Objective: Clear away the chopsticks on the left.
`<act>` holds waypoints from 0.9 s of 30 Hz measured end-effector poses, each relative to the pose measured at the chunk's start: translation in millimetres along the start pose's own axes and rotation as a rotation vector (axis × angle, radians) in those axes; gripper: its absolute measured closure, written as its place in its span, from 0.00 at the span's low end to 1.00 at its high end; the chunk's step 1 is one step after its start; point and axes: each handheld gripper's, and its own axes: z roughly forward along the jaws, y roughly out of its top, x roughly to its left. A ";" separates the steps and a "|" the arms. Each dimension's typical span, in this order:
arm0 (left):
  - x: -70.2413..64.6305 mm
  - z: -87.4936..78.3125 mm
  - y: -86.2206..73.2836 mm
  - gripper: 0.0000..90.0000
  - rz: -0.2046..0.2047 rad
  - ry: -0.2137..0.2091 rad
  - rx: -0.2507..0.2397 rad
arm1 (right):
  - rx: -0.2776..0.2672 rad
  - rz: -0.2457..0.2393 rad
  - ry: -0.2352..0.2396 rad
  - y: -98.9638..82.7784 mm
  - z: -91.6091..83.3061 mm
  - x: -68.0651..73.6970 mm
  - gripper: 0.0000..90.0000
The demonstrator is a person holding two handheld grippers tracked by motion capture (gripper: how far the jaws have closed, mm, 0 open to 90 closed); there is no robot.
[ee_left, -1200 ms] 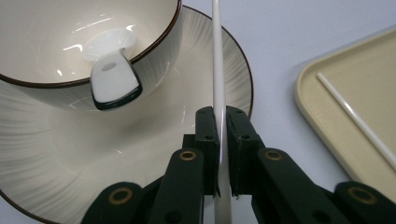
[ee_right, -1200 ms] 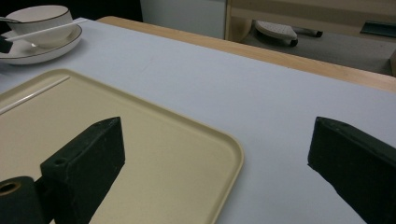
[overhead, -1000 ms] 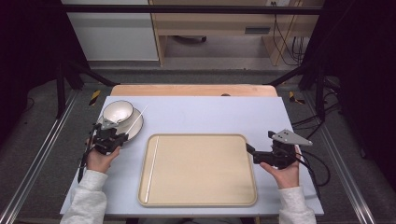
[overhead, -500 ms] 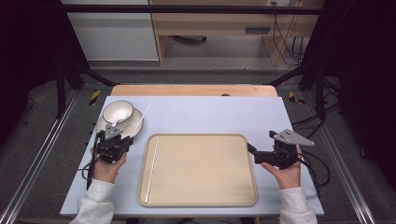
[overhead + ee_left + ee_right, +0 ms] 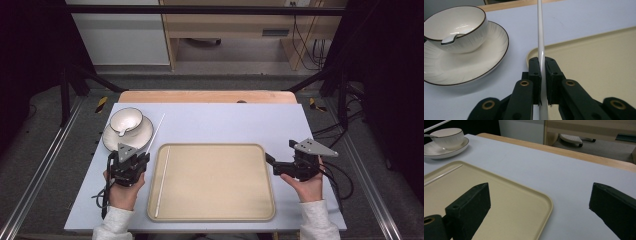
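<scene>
The left claw (image 5: 134,159) has slid back from the bowl (image 5: 125,120) and saucer (image 5: 128,135) toward the tray's (image 5: 215,215) left edge, and it's pinching a thin white stick (image 5: 155,133) tight between its pads. The stick angles up and away over the desk (image 5: 225,120), beside the saucer. A second white stick (image 5: 162,182) lies inside the tray along its left side, and the right claw (image 5: 272,162) hasn't budged, jaws spread wide over the tray's right rim with nothing in them.
</scene>
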 end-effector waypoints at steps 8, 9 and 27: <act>-16.0 -6.8 -5.1 0.94 -0.038 -0.003 -0.009 | -0.016 0.009 0.008 1.6 -4.1 -2.3 0.04; -18.4 -7.3 -5.9 0.94 -0.042 0.002 -0.017 | -0.020 0.013 0.008 1.7 -4.6 -2.3 0.04; -41.5 -11.0 -40.6 0.94 -0.159 0.001 -0.065 | -0.007 0.009 0.016 1.0 -1.3 0.2 0.04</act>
